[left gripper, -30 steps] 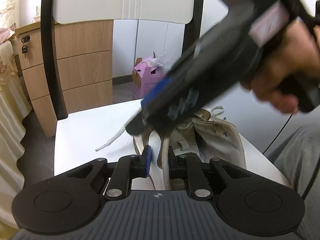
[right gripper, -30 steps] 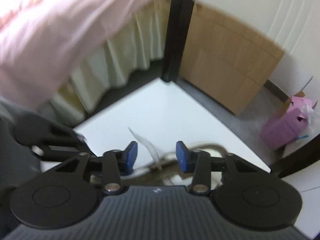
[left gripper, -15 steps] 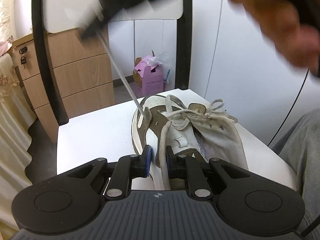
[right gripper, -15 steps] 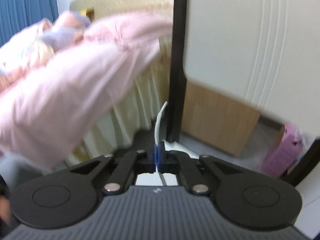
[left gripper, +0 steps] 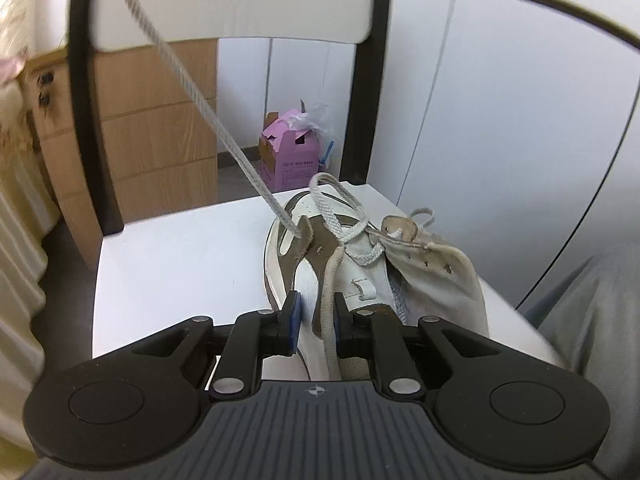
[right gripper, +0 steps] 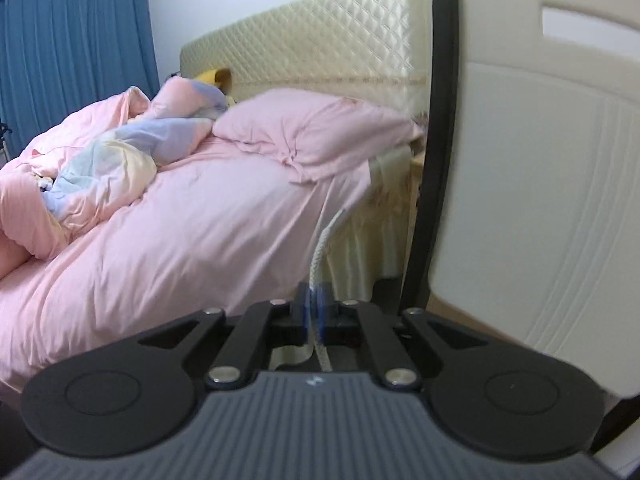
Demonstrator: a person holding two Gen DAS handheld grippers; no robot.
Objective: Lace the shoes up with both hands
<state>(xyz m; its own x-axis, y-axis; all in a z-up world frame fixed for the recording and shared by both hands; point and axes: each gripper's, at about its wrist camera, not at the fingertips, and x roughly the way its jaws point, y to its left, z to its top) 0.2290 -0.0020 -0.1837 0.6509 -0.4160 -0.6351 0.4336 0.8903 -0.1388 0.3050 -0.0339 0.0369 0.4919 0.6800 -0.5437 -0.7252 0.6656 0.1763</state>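
Nearest the lens in the left wrist view, the left gripper (left gripper: 316,316) sits low at the bottom centre of the frame. Its jaws stand narrowly apart around the brown eyelet flap and the cream lace end (left gripper: 330,308) that runs between them. Whether the pads truly press on either I cannot tell. It points down at the shoe (left gripper: 360,264), which lies on the white chair seat (left gripper: 180,256) just right of the picture's centre, tongue open and laces loose over the top.

In the right wrist view the right gripper (right gripper: 314,312) is at the lower centre, its jaws nearly together on the shoelace (right gripper: 320,264). They have just eased open a little, yet the lace stands pinched between the pads and rises from them toward the middle of the frame. In the left view that same lace runs taut from an eyelet on the shoe's left flap up to the upper left corner.

By my reading, the step in hand is drawing the lace through that eyelet. The next move calls for pulling out the slack, then bringing the tip down to the facing eyelet while the left gripper steadies the shoe.

Farther off stand the chair back (left gripper: 240,4) and a pink box (left gripper: 290,158); beyond the right gripper lies a bed (right gripper: 180,216).
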